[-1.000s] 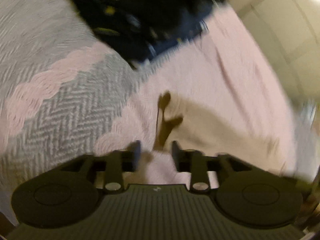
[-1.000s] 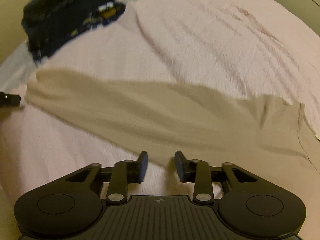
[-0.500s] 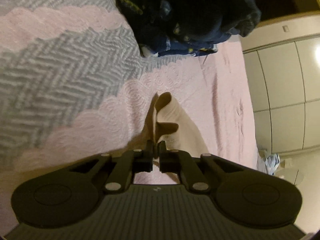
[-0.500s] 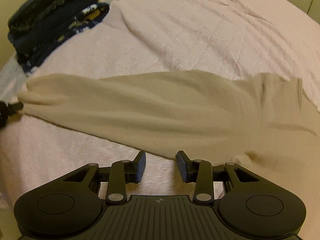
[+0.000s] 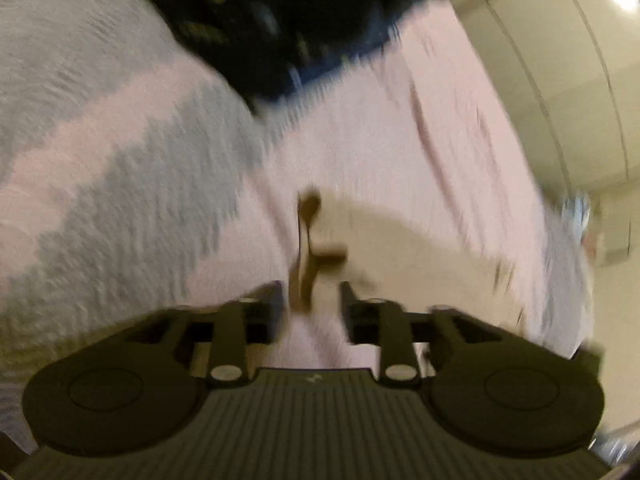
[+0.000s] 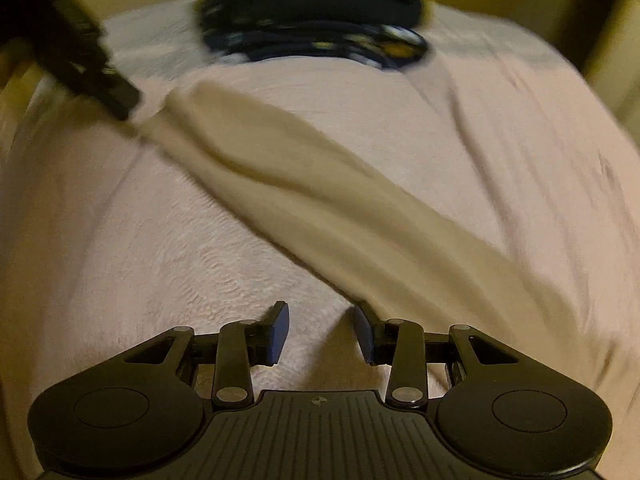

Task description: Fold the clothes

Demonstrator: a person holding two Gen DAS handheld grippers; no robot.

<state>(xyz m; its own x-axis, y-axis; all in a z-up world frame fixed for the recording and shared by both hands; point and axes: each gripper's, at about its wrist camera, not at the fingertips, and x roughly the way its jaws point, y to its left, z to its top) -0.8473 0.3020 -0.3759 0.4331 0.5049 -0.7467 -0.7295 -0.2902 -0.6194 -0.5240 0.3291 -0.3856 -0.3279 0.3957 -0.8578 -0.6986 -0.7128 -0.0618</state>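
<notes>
Since a moment ago our left gripper [image 5: 310, 300] has let go — both jaws stand wide, the beige garment [image 6: 320, 200] lying free on the bed [image 6: 160, 260].

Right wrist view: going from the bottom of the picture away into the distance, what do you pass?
Right gripper → pink blanket → beige garment lying in a diagonal band → stack of dark folded clothes at the far end.
</notes>
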